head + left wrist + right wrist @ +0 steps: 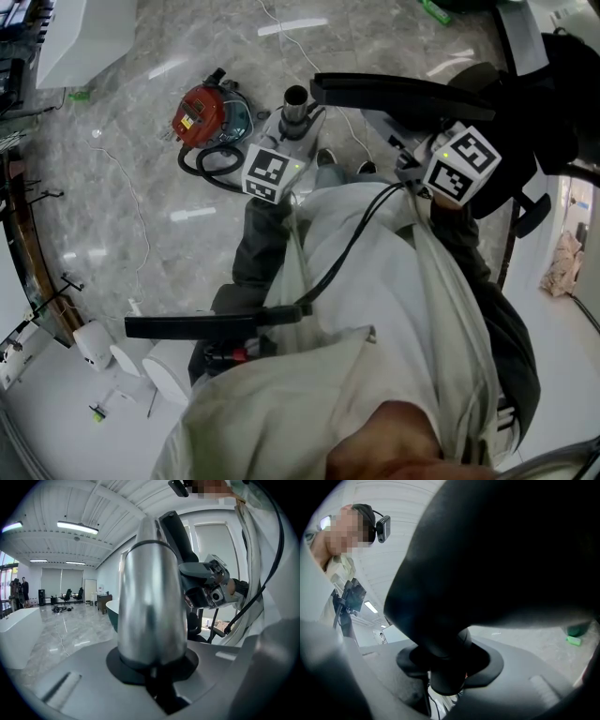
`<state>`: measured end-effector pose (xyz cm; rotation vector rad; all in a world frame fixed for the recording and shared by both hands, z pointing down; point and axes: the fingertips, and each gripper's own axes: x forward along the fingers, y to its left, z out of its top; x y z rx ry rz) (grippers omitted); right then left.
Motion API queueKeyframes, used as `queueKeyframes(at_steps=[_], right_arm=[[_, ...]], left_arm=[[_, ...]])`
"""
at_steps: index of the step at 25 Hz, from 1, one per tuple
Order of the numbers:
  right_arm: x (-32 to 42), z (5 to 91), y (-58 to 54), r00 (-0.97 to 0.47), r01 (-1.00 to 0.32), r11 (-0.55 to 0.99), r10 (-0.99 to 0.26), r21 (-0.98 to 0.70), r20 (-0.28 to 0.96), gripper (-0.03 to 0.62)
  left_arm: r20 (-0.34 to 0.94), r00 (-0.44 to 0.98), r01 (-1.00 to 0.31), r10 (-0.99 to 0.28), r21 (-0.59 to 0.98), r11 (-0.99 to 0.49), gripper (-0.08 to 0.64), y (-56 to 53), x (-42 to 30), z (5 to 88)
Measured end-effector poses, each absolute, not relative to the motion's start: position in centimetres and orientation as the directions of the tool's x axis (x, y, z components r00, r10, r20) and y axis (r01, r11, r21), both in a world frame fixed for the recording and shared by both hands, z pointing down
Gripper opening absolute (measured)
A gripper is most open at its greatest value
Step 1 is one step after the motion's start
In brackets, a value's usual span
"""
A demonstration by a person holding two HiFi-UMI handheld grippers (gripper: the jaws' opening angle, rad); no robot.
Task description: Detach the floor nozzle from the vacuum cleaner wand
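**Desk:** What does the caption say about where the job stands?

**Photographer:** Seen from above, the person stands over a marble floor with a tool in each hand. The left gripper is clamped narrow on the silver wand. The right gripper is closed at about half width on the black floor nozzle.

**Desk:** Are the two parts separated?

**Photographer:** It looks that way. The wand's upper end shows as an open dark mouth with nothing plugged into it. The nozzle is a long black bar held up at the person's right, and its near end sits just beside that mouth. The left gripper's view has the black part rising behind the silver tube, so a gap cannot be confirmed there, but the open mouth suggests the joint has parted.

**Desk:** And the machine itself?

**Photographer:** The red vacuum cleaner lies on the floor beyond the wand, with its black hose looped beside it.

**Desk:** What is left to do?

**Photographer:** Probably very little. Both pieces are off the floor and gripped. What seems to remain is drawing them well apart and setting each one down.
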<state>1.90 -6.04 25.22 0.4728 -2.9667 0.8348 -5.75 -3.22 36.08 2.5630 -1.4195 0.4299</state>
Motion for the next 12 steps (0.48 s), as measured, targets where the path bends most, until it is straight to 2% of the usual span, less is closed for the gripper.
queueKeyframes(at_steps=[12], right_arm=[[1.98,25.08,-6.28,-0.947,-0.314,0.810,-0.306,-0.495,0.099,0.160]], left_arm=[[0.342,0.507,-0.845,-0.791,0.017,-0.534,0.052,-3.15,-5.97,36.49]])
